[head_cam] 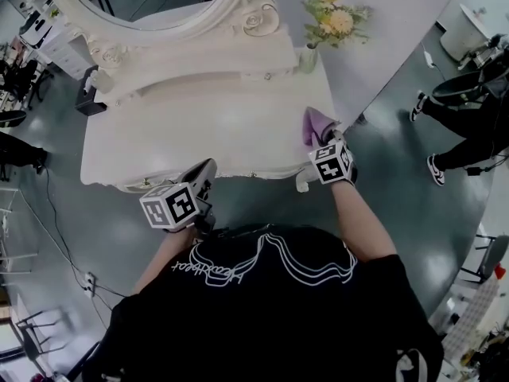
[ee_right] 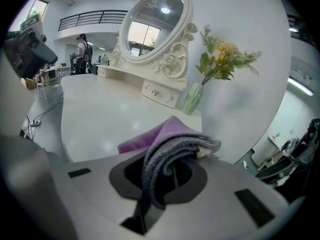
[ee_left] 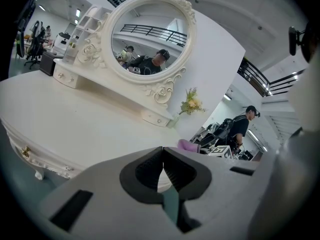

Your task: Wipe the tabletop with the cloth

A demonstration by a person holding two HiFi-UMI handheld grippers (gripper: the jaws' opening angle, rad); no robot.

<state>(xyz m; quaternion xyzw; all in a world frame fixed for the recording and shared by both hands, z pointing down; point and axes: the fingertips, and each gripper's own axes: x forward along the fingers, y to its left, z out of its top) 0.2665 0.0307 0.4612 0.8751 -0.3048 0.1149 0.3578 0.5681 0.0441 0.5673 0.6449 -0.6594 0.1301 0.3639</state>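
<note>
Cloth (ee_right: 167, 134) pinched in my right gripper (head_cam: 320, 140), jaws clamped on its bunched purple-grey fold, tabletop (head_cam: 199, 130) just ahead of and beneath it, my left gripper (ee_left: 163, 165) closed on nothing, tips at the front edge, flower vase (ee_right: 193, 98) beyond the right gripper

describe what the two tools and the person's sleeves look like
The left tool and right tool are pale grey, with dark ribbed pads lining the jaws. Each carries a white cube printed with black square markers. The person wears a black short-sleeved T-shirt with a white line print. No cables show.
</note>
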